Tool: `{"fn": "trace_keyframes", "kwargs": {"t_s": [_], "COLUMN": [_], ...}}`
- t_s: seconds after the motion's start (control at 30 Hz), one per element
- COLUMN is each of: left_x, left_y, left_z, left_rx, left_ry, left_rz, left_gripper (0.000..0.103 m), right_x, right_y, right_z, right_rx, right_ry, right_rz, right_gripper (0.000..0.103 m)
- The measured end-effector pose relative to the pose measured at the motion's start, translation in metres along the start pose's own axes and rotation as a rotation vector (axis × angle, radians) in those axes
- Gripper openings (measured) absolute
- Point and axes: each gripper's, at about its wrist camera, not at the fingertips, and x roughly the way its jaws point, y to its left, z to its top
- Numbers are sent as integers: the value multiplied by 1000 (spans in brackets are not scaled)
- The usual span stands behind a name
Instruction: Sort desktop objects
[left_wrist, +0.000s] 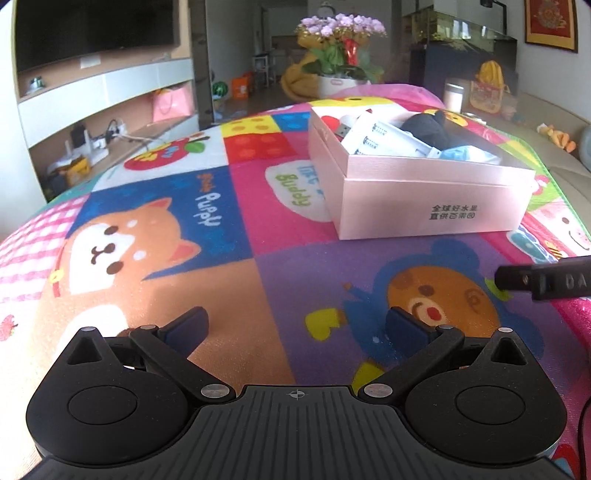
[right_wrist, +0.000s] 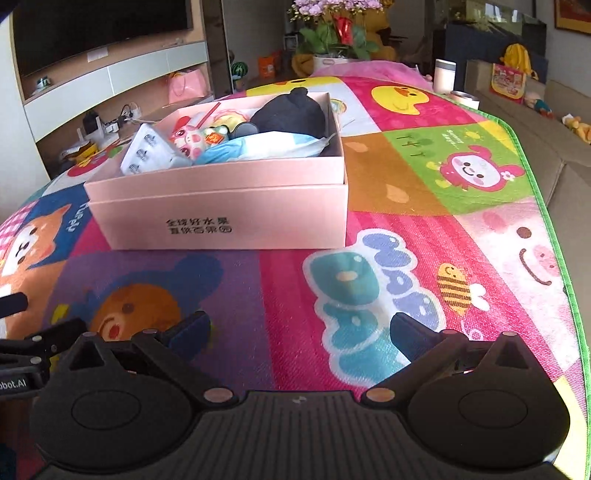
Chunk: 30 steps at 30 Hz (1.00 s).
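A pink cardboard box (left_wrist: 428, 206) stands on a colourful cartoon mat (left_wrist: 207, 236); it also shows in the right wrist view (right_wrist: 221, 218). Inside lie a white battery holder (right_wrist: 147, 153), a pink pig toy (right_wrist: 192, 138), a black pouch (right_wrist: 291, 112) and a blue face mask (right_wrist: 266, 147). My left gripper (left_wrist: 295, 325) is open and empty, low over the mat, short of the box. My right gripper (right_wrist: 299, 332) is open and empty, also in front of the box. The right gripper's finger (left_wrist: 546, 280) shows at the left view's right edge.
A potted plant with purple flowers (left_wrist: 340, 48) stands beyond the table's far end. A white cup (right_wrist: 445, 75) and a small metal cup (right_wrist: 463, 98) sit at the mat's far right edge. A TV unit (left_wrist: 96, 85) is at left, a sofa (right_wrist: 569, 155) at right.
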Motion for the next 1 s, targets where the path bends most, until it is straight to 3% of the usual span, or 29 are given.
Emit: {"fn": "trace_keyframes", "kwargs": {"t_s": [0.1,0.47,0.57,0.77,1.0], "left_x": [-1,-4,-4,-5,-1], "left_y": [0,1,1,2,13], "left_z": [-1,-2,-1,-2,3], "left_rx": [-1,-5,-6,-4,-32], "left_ry": [1,2,3,3,-1], "left_rz": [-1,-5,-6,-4,-31], "left_gripper": [103,103,103,103,103], "right_x": [4,-3,-1,7,3], "right_y": [-5,-33,-27,15,55], "right_z": [-2,-7,-5,0,-6], "right_rx": [54,208,238,77,-40], "right_ry": [-47,-97,-105,-73,-89], "right_rz": [-12,103,58,-97,-73], "right_gripper": [103,103,103,103,103]}}
